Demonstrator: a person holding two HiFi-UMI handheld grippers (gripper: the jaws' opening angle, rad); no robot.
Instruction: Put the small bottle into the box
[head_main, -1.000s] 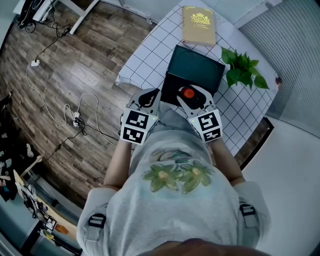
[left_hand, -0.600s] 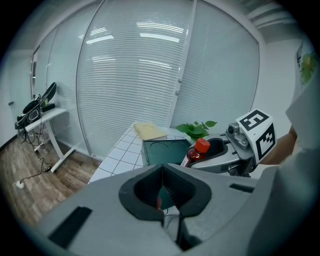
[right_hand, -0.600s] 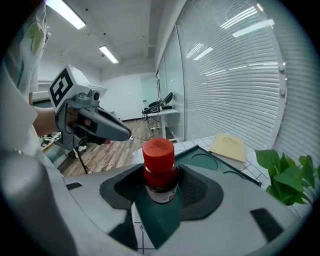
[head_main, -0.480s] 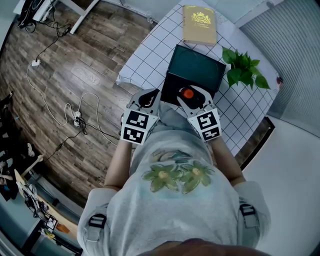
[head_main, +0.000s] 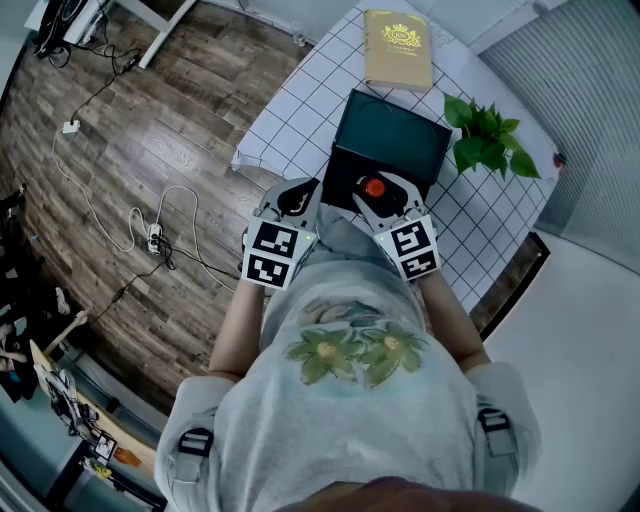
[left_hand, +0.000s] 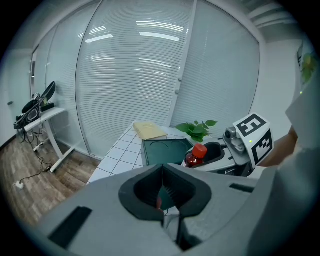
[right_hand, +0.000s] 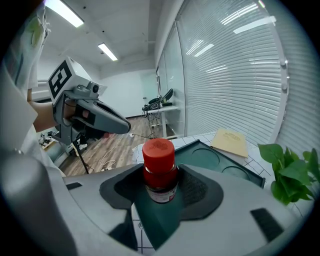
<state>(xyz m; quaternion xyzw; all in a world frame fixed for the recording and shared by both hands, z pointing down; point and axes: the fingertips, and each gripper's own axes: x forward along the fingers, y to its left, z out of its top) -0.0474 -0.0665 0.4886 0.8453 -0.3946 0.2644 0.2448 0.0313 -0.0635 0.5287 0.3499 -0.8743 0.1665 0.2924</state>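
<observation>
1 small bottle (right_hand: 159, 170), red-capped, upright, clamped between jaws of right hand-held gripper (right_hand: 161, 194), box (right_hand: 227, 162) directly ahead and below; left hand-held gripper (left_hand: 162, 172) alongside, jaws together, empty.

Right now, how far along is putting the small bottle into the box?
Done: the small bottle is gripped upright in the right gripper. In hand: it hangs over the near edge of the box. Left: lower it into the box and release. The left gripper is shut, empty.

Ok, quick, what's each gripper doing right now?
Left gripper: closed, nothing between its jaws.
Right gripper: closed on the small bottle.
</observation>
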